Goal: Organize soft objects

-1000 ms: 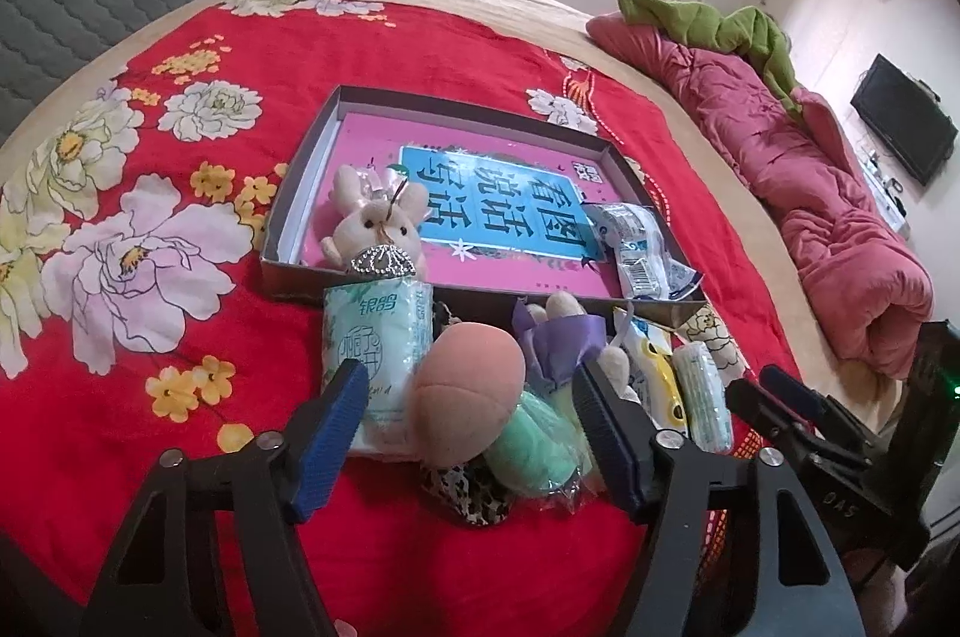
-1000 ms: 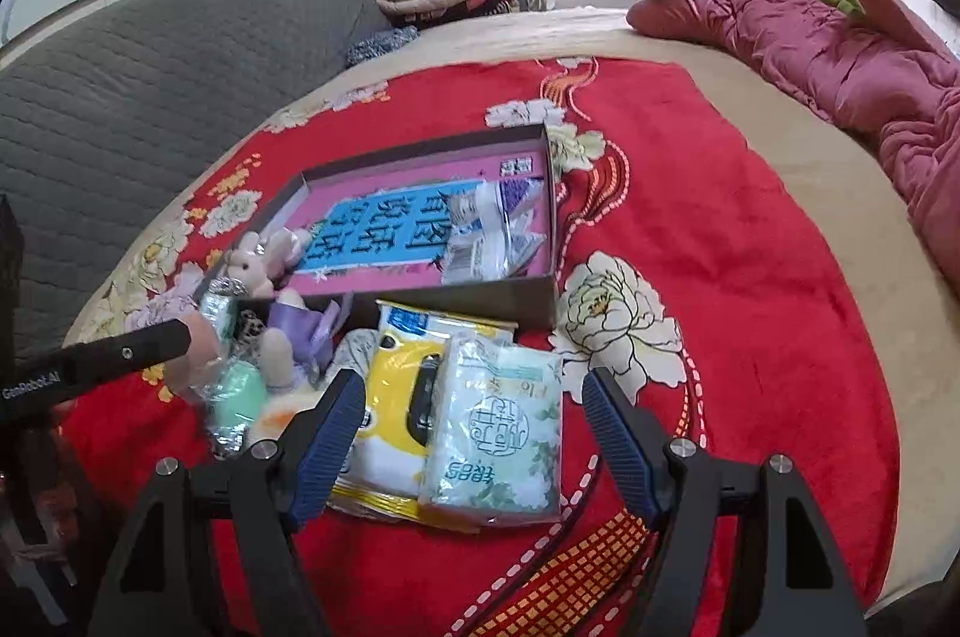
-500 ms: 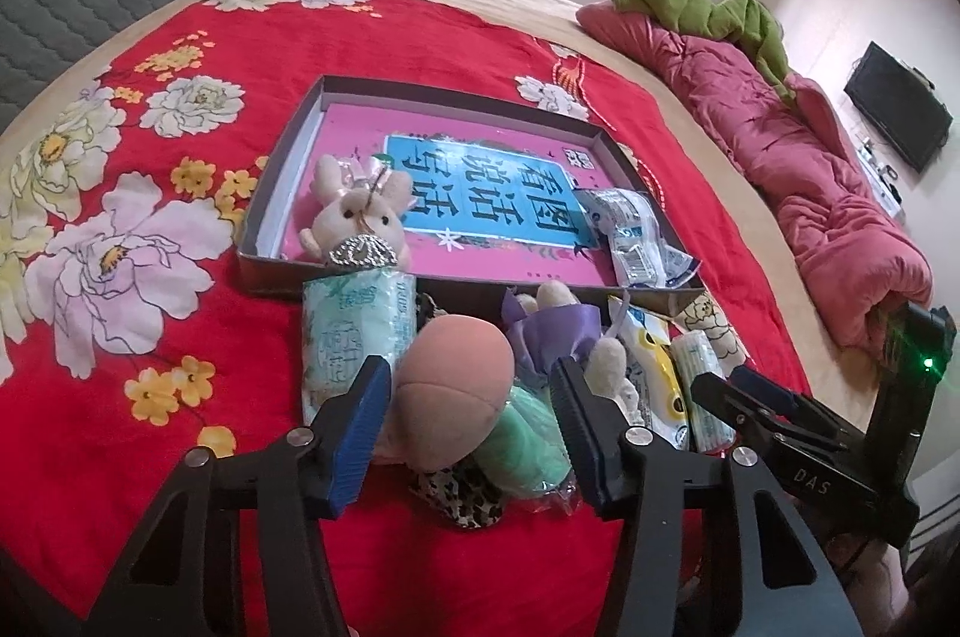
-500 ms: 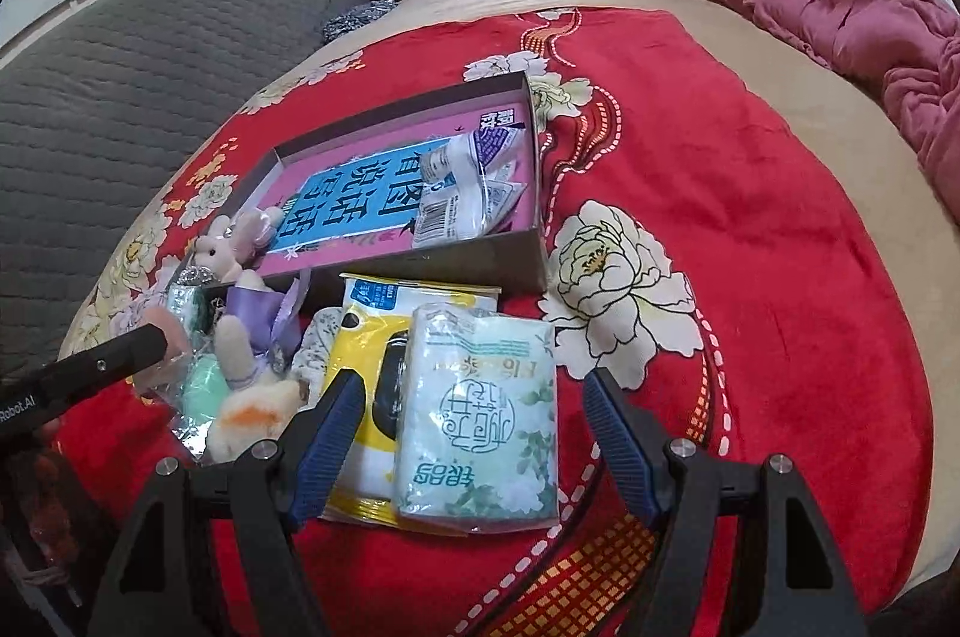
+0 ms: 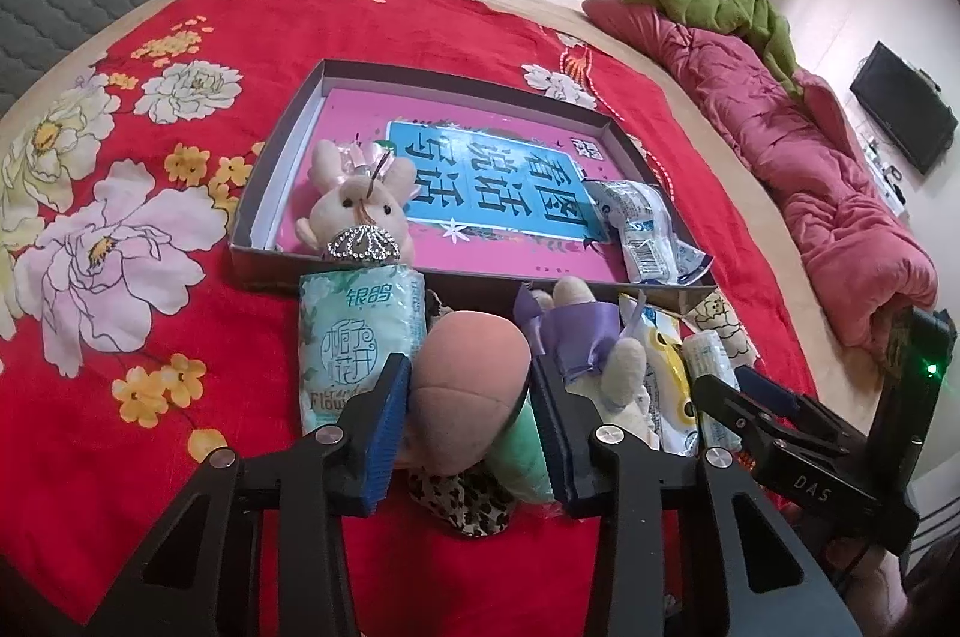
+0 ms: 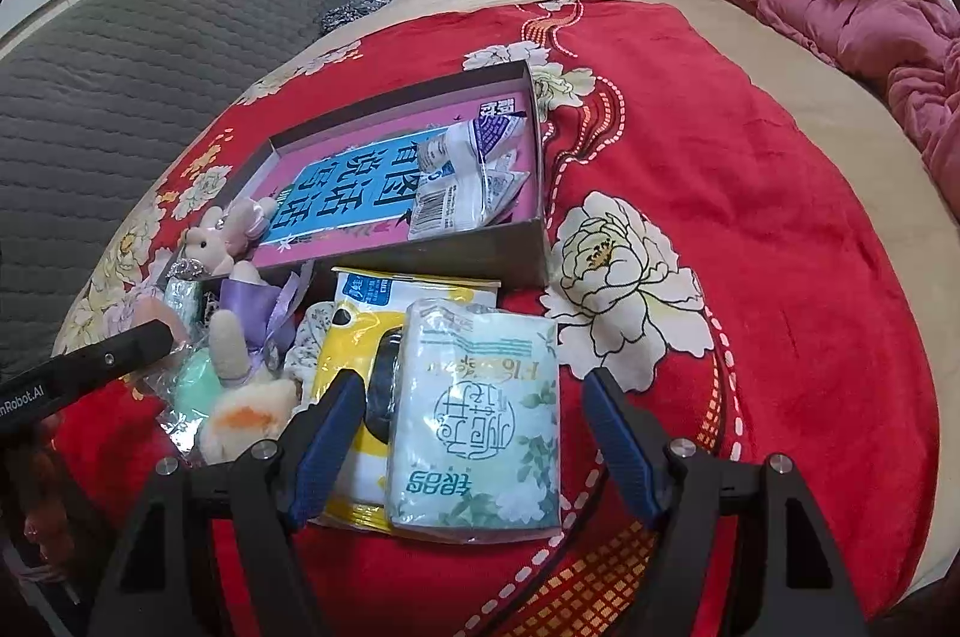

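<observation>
A peach plush ball (image 5: 468,373) lies in a pile of soft things on the red floral blanket. My left gripper (image 5: 468,367) straddles it; the jaws are closing and both blue pads touch its sides. Beside it lie a green tissue pack (image 5: 354,331), a mint packet (image 5: 522,445) and a purple-dressed plush (image 5: 576,331). A beige bunny (image 5: 360,211) rests in the flat box (image 5: 282,144). My right gripper (image 6: 474,385) hangs open over a second tissue pack (image 6: 480,415), pads apart from it, with a yellow wipes pack (image 6: 354,337) alongside.
A clear plastic packet (image 5: 642,235) lies in the box's right corner. A leopard-print item (image 5: 462,505) sits under the peach ball. A crumpled pink quilt (image 5: 810,169) runs along the bed's right side, and a grey padded headboard (image 6: 120,66) stands at the left.
The left jaws have narrowed from wide apart to touching the peach ball's sides. The right gripper has sunk slightly toward the tissue pack, its jaws unchanged.
</observation>
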{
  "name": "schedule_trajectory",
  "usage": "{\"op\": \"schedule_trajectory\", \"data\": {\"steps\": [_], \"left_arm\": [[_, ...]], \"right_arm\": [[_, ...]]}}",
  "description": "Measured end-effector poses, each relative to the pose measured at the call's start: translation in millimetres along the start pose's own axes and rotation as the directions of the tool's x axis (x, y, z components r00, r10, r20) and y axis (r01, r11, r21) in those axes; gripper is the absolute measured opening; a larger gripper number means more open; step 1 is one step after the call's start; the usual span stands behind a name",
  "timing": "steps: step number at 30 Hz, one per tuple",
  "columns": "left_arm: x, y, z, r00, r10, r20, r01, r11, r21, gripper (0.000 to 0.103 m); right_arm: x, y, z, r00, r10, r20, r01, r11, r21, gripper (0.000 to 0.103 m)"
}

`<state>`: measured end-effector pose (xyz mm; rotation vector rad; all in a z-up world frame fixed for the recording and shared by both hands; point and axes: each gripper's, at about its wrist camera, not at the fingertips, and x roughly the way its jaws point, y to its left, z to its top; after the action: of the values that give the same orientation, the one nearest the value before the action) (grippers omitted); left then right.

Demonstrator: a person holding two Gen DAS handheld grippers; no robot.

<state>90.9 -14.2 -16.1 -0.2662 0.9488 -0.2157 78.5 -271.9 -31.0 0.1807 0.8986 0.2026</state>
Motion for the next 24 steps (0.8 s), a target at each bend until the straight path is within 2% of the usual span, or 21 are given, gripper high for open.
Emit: {"op": "schedule_trajectory", "data": {"steps": [4, 10, 17, 24], "left_arm": [[0.0, 0.6, -0.5, 1.000, 0.000, 0.006, 0.000, 1.000, 0.004, 0.041], [-2.7, 1.9, -1.3, 1.000, -0.011, 0.011, 0.011, 1.000, -0.002, 0.040], [-8.0, 2.8, -0.8, 0.999, -0.027, 0.020, 0.027, 1.000, -0.006, 0.040], [-17.5, 3.5, 0.7, 0.998, -0.037, 0.043, 0.038, 0.999, -0.011, 0.040]], "right_arm": [[3.1, -6.1, -0.4, 1.000, 0.018, -0.013, -0.018, 0.999, 0.031, 0.073], [1.1, -8.2, -0.7, 1.000, 0.025, -0.004, -0.025, 0.999, 0.029, 0.051], [-8.9, -0.9, 3.1, 0.999, 0.014, 0.046, -0.013, 1.000, -0.017, 0.048], [-26.7, 13.8, 8.7, 0.989, 0.003, 0.145, 0.012, 0.995, -0.103, 0.048]]}}
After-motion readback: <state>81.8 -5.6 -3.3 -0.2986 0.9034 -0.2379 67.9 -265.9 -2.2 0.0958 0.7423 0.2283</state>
